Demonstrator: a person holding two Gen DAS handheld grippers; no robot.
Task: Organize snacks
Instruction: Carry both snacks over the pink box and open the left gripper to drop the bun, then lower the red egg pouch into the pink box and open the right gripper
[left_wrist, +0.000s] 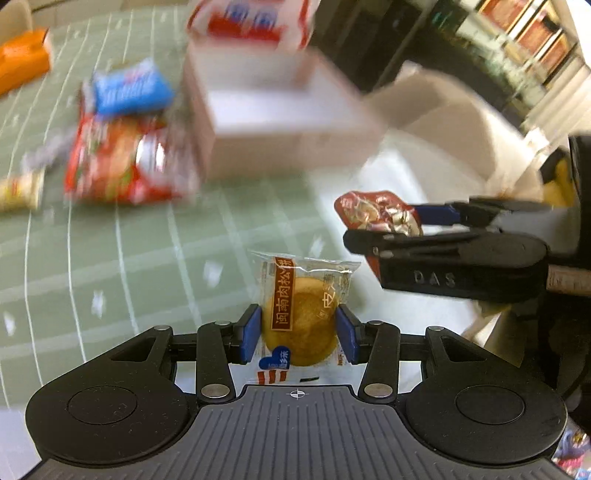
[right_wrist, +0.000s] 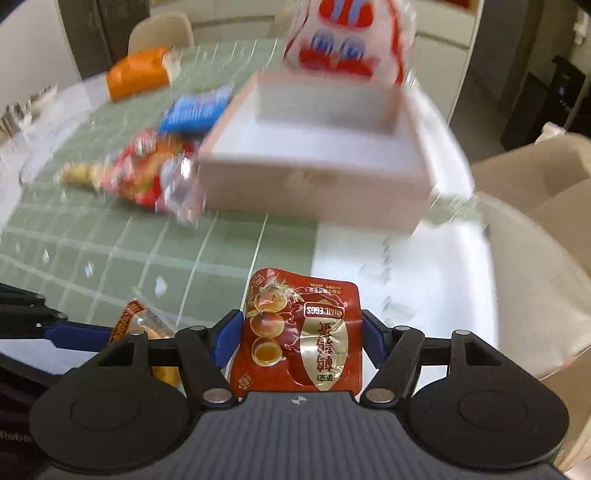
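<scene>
Orange bag (right_wrist: 138, 72), blue packet (right_wrist: 195, 110) and red packet (right_wrist: 147, 177) lie at the upper left of the right wrist view, blurred, on the green-gridded surface (right_wrist: 110, 251). The white box (right_wrist: 317, 162) sits just right of them, open-topped and apparently empty, up-frame of both grippers. The left gripper (left_wrist: 299, 334) clamps a round pastry (left_wrist: 304, 325); the right gripper (right_wrist: 299, 339) pinches the quail egg pouch (right_wrist: 299, 332), long axis pointing toward the box. Bare surface lies between, and the edge curves away at right.

"QUAIL EGGS" on red pouch (right_wrist: 299, 332)
</scene>
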